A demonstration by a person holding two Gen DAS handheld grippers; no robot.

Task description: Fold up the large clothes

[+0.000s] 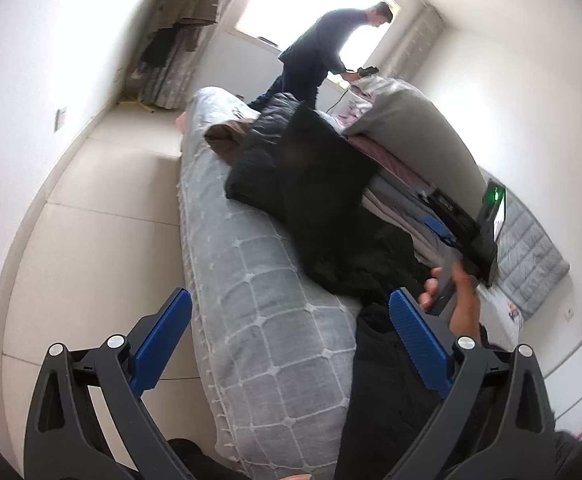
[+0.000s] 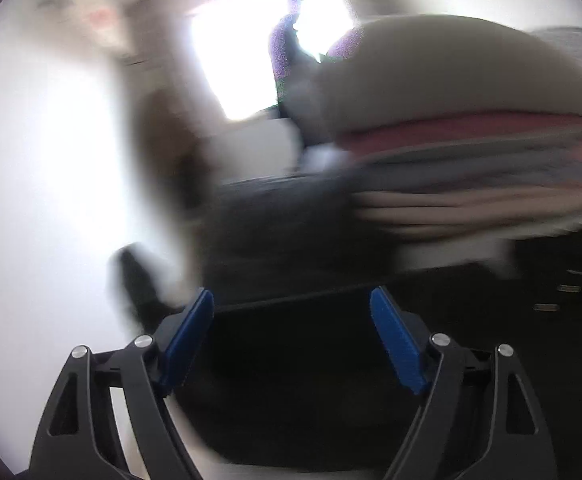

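Black garment [image 1: 311,200] on quilted mattress [image 1: 259,320]

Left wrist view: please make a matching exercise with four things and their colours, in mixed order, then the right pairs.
Things:
1. quilted mattress
2. puffer jacket
3. gripper pads
4. indicator light

Colours:
A. green
B. grey
C. blue
D. black

Pairs: 1-B, 2-D, 3-C, 4-A

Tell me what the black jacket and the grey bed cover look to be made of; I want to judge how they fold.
Black jacket: looks like glossy synthetic shell with puffy padding, judging by its sheen and quilted bulges. Grey bed cover: seemingly matte woven fabric, stitched in a raised pale grid.
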